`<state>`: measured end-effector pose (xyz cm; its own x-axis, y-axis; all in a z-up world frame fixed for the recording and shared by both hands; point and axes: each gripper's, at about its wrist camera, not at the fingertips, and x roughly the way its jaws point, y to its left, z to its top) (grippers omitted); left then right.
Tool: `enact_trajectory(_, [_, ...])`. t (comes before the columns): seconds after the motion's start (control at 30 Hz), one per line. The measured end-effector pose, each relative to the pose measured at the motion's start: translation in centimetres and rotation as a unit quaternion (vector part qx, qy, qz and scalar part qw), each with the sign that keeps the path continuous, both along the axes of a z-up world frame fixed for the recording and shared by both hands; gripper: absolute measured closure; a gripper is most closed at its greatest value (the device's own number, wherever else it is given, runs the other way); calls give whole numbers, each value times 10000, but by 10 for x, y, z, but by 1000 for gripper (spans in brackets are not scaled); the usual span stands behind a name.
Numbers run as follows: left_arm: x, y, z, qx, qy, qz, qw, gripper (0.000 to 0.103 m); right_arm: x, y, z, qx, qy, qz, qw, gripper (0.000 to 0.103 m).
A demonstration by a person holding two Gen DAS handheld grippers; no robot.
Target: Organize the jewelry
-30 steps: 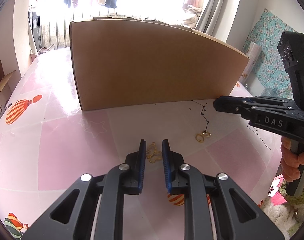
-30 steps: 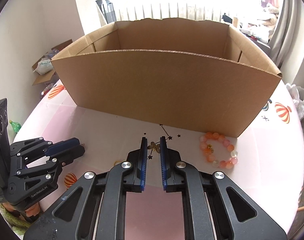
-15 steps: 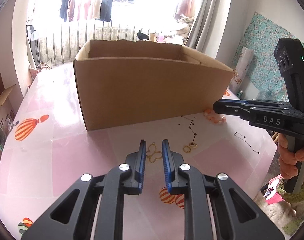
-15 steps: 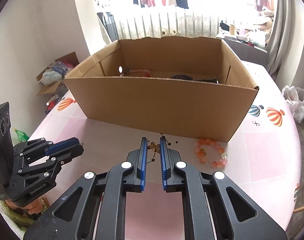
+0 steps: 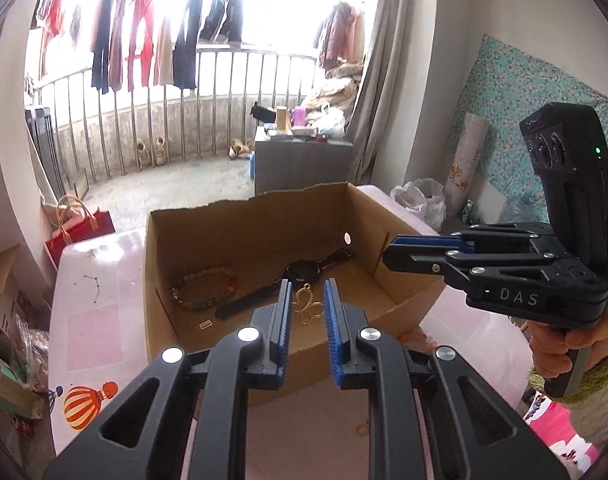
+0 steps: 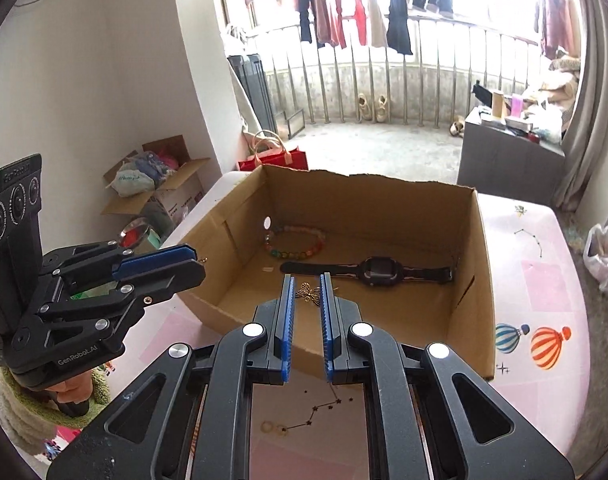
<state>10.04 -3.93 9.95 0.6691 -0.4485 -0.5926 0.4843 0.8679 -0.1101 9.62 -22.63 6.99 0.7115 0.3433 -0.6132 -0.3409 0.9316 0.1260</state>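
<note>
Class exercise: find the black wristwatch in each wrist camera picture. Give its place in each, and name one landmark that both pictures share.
Left wrist view: the wristwatch lies on the floor of the cardboard box, just above the centre, right of the bead bracelet.
Right wrist view: the wristwatch lies right of centre on the box floor.
Shared landmark: the bead bracelet.
</note>
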Motion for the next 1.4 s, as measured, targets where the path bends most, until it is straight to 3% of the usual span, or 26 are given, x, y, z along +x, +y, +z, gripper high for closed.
enact_trajectory(0.2, [76, -14, -25, 150, 1086, 82, 9939, 87, 54, -10, -21, -131, 838, -50, 9964, 93])
enact_trajectory(0.3, [96, -21, -33, 317, 1333, 175, 9904, 87, 76, -9, -32, -151, 1120, -88, 9936, 92])
enact_trajectory(0.47, [111, -27, -40, 377, 1623, 286, 9856, 87, 91, -11, -35, -111, 1172, -141, 9930, 89])
enact_trajectory(1.0, [98, -22, -27, 221, 1464, 417, 9881, 87, 81, -28, -11, 162, 847, -298, 9958, 84])
enact_trajectory(1.2, [78, -12, -8, 67, 1243, 366, 9916, 77, 60, -37, 8, 364, 648, -335, 9967, 68])
enact_trajectory(1.23, [71, -10, -4, 38, 1184, 341, 9924, 75, 56, -37, 12, 391, 600, -331, 9969, 62])
enact_trajectory(1.4, [25, 3, 18, -190, 890, 98, 9958, 67, 16, -44, 30, 610, 246, -289, 9974, 53])
